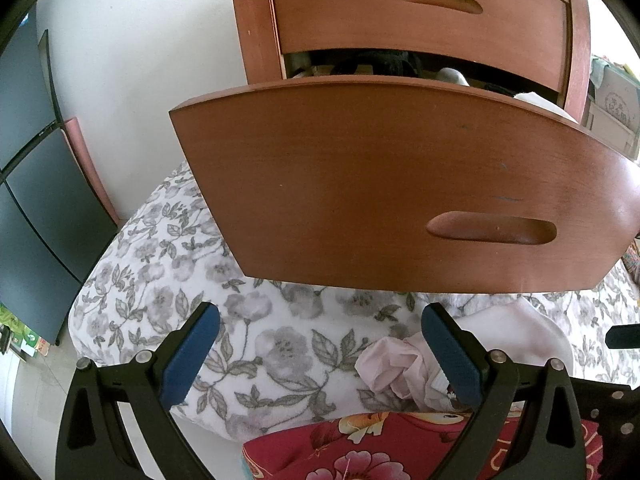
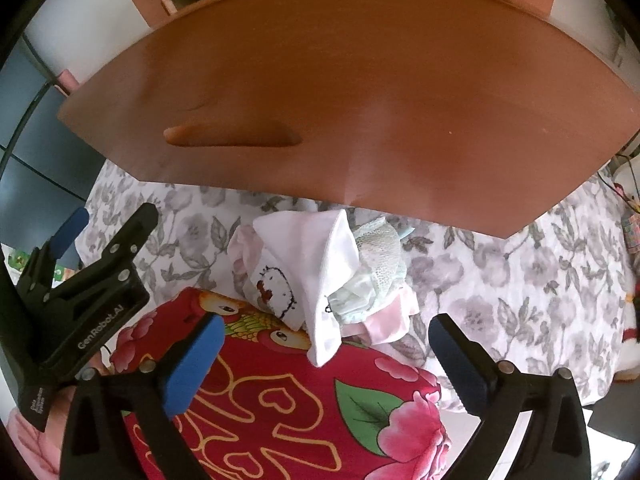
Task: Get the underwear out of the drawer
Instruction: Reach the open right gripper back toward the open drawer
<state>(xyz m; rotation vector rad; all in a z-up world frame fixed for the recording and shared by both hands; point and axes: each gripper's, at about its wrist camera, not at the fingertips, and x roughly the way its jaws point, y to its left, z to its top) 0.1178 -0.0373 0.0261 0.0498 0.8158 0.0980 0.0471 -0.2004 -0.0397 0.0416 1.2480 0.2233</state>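
Right tongs (image 2: 324, 360) spread wide over the red quilt (image 2: 280, 400), gripping nothing; left tongs (image 1: 320, 348) gaping empty too. Just ahead, underwear (image 2: 320, 272) heaped on the bed (image 2: 500, 280) below the open drawer (image 2: 340, 100). Soft, light, floppy: probably best pinched at a raised fold.

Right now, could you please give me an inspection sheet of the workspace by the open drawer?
Surface: floral bedspread, with a red flowered quilt lying on it.
Job's things: pulled-out wooden drawer with more laundry inside; pile of underwear on the bed below it, white, pink and pale green pieces.
Clutter: cardboard boxes right of the cabinet.
Grippers: left gripper open, holding nothing; right gripper open wide above the pile, nothing between the pads.
Cables: thin cords at the right edge.
Surroundings: white wall, dark panelled door.
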